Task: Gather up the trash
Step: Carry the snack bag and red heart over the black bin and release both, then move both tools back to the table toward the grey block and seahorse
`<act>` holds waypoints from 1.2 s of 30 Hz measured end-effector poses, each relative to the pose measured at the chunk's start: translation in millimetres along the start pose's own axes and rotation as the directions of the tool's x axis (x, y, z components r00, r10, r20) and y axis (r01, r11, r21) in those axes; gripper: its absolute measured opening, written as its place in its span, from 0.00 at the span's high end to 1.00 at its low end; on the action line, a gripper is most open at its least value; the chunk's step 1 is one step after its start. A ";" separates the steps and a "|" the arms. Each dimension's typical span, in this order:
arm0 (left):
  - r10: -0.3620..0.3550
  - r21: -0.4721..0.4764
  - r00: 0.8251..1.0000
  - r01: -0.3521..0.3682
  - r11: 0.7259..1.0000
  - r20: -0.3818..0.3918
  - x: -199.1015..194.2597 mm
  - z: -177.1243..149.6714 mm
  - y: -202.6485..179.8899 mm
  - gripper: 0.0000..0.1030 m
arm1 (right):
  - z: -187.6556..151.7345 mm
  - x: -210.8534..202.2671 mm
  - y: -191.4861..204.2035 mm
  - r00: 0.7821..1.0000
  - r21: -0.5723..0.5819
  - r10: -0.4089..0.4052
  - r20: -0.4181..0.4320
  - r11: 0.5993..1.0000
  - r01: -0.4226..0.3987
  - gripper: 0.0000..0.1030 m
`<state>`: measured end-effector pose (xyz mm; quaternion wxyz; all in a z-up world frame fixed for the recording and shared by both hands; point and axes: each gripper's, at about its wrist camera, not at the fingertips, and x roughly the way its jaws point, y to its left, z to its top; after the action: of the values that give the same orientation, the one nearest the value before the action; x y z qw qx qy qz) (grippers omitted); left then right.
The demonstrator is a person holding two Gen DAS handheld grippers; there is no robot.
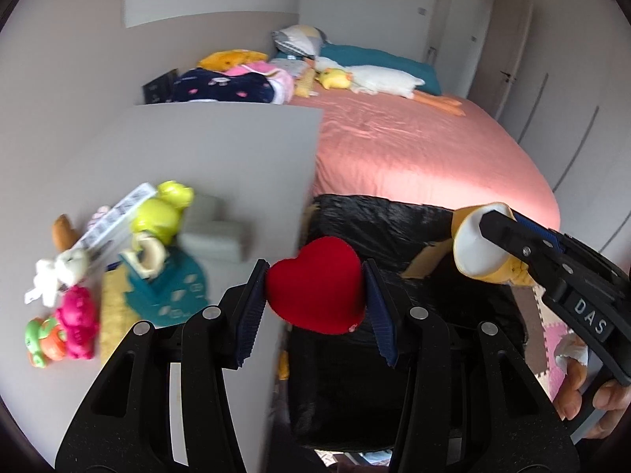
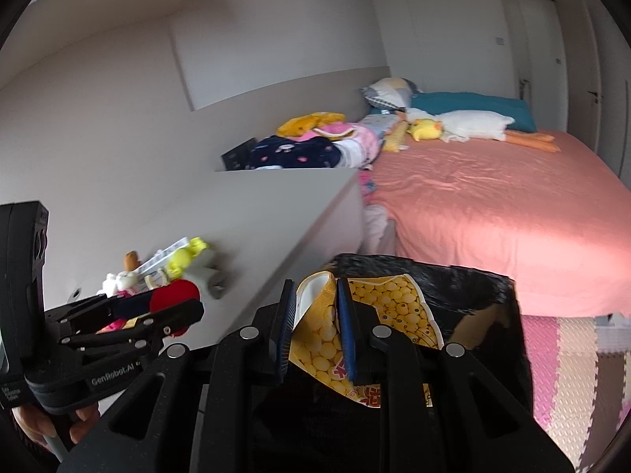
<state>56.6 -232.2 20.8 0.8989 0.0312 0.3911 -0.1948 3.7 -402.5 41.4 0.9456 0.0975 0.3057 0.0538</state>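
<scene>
Gripping a red heart [image 1: 315, 285] over black-lined bin [image 1: 394, 220], yellow wrapper [image 2: 394, 307] alongside

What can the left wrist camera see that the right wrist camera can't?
Only the left wrist view shows the whole red heart face-on between the left gripper pads, and the pink toy on the grey desk.

Only the right wrist view shows the duck print on the yellow wrapper pinched by the right gripper.

Both show the black-lined bin, the pink bed and the duck plush.
</scene>
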 end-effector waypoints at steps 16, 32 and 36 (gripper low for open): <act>-0.154 0.092 0.984 0.161 0.983 -0.086 26.0 4.1 -61.3 0.27 | -1.1 -21.2 -67.0 0.993 0.139 -0.117 0.024 0.984 0.112 0.58; -0.169 0.100 0.983 0.175 0.979 -0.067 16.6 -1.9 -51.7 0.05 | -3.0 -24.1 -74.8 0.980 0.188 -0.195 0.041 0.965 0.184 0.23; -0.140 0.091 0.988 0.145 0.985 -0.063 14.7 -3.5 -38.3 0.05 | -2.7 -17.0 -63.2 0.985 0.165 -0.169 0.033 0.973 0.161 0.22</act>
<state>49.0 -271.7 11.6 0.8689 0.0514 0.4078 -0.2759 -8.9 -466.5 35.2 0.9427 0.1494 0.2937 -0.0521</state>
